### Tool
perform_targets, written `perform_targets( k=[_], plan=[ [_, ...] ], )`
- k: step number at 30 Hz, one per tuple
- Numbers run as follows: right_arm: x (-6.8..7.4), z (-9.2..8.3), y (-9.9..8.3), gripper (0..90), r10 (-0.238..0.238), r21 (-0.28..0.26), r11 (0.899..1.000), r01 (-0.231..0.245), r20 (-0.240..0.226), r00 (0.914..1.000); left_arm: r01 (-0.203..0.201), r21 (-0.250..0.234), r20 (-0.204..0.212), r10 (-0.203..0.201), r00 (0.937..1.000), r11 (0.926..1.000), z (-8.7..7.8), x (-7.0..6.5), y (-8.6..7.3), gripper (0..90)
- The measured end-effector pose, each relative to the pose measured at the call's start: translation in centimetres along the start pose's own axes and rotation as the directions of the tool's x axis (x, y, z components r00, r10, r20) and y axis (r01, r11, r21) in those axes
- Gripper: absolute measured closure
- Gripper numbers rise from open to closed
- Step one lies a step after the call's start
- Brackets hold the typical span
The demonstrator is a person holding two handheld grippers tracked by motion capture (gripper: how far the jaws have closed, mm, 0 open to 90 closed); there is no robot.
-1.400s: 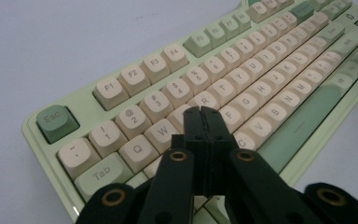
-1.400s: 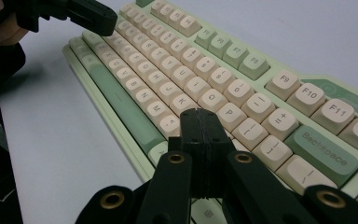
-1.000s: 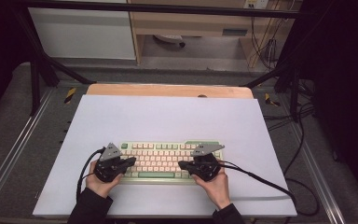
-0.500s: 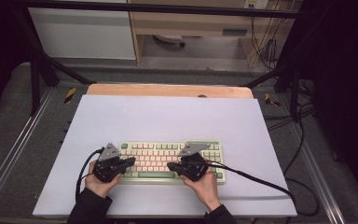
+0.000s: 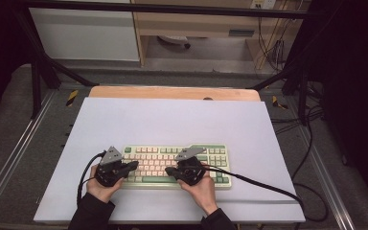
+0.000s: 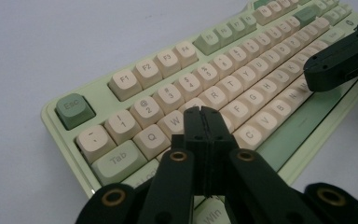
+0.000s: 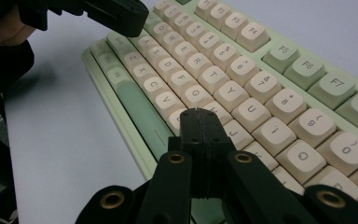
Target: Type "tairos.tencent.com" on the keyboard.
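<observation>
The keyboard lies near the front of the bench. Left gripper and right gripper have fingers together, hovering over the letter keys. Risk: blunt tip is wide vs. one key, so it may press two at once.

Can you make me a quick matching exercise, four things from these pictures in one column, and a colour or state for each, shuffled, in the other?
1. Esc key
2. Q key
3. left gripper
4. table mat

a. pale lavender
b. jaws shut, tip over the keyboard's left letter keys
c. green
d. cream

Pairs: 1-c, 2-d, 3-b, 4-a
</observation>
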State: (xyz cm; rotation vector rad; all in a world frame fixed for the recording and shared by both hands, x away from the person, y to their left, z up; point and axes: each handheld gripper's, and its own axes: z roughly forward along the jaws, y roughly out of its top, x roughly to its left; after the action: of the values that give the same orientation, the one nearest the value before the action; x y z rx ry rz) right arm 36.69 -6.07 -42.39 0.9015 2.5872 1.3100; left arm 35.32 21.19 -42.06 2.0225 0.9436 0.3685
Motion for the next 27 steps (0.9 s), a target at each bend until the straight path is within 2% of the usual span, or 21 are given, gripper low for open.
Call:
perform_targets(
  k=[9,27],
  plan=[
    [-0.02,0.74,-0.20,90.0,-0.008,0.023,1.000,0.007,0.005,1.0000,-0.001,0.001,0.000,0.001,1.0000,1.0000,0.00,-0.01,0.00,90.0],
    [0.08,0.91,-0.33,90.0,-0.019,0.028,0.999,0.019,0.006,0.9998,-0.004,-0.002,0.001,0.004,1.0000,1.0000,-0.05,-0.09,0.06,90.0]
  ],
)
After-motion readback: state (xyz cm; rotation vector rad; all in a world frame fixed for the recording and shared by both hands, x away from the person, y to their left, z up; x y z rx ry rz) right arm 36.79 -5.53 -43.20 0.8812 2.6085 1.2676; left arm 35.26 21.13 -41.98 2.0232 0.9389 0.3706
